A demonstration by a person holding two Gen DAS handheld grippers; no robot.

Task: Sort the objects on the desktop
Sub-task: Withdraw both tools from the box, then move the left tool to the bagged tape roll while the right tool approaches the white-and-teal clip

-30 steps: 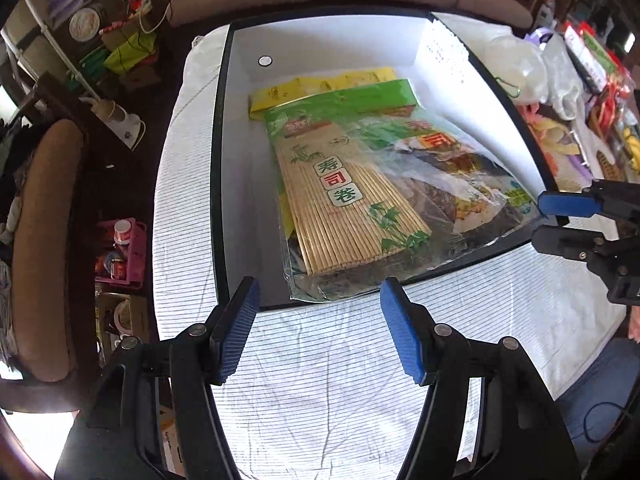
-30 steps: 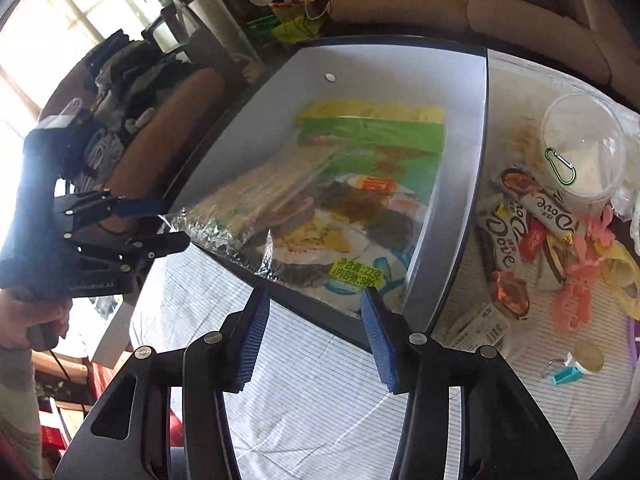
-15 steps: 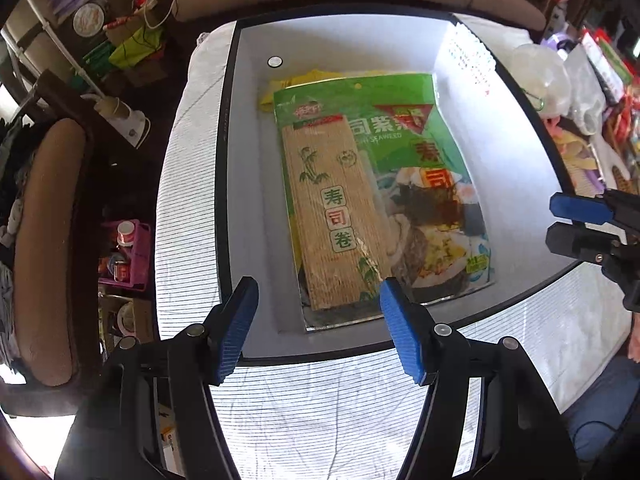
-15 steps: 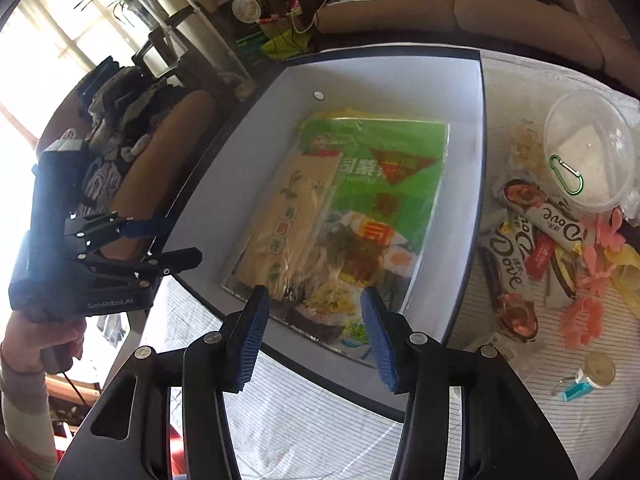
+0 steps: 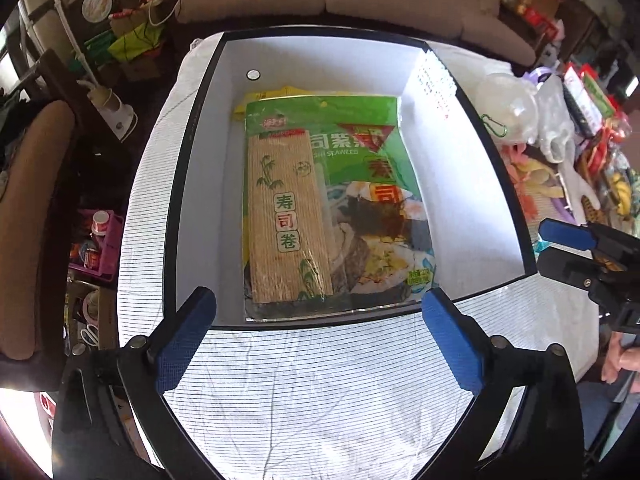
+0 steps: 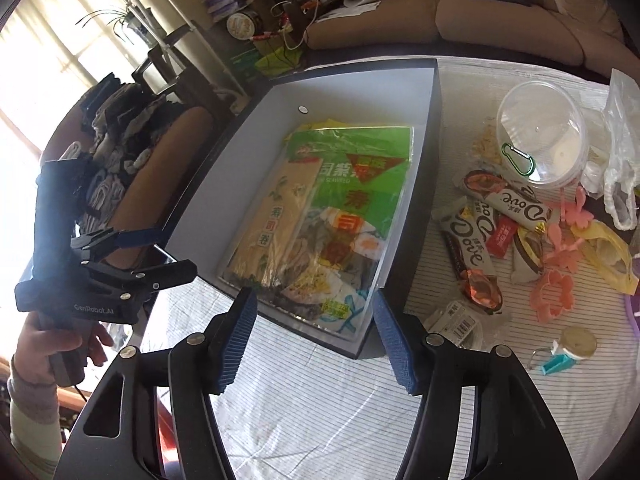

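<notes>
A green sushi seaweed pack with a bamboo mat (image 5: 328, 216) lies flat inside the black-rimmed white box (image 5: 200, 184), over a yellow packet (image 5: 276, 94). The pack (image 6: 320, 216) and box (image 6: 224, 168) also show in the right wrist view. My left gripper (image 5: 320, 340) is open and empty above the striped cloth, just short of the box's near rim. My right gripper (image 6: 314, 336) is open and empty at the box's near right corner. Each gripper shows in the other's view, the right one (image 5: 560, 248) and the left one (image 6: 160, 252).
Right of the box on the striped tablecloth (image 6: 320, 420) lie Dove chocolate bars (image 6: 472, 240), a clear plastic bowl (image 6: 540, 136) with a green carabiner (image 6: 518, 156), pink clips (image 6: 554, 292), a yellow wrapper (image 6: 608, 256) and a small tape roll (image 6: 576, 344). A chair (image 5: 28, 216) stands left.
The seaweed pack dropped from resting tilted on the box's near rim to lying flat inside the box. Both grippers opened wider and drew back slightly.
</notes>
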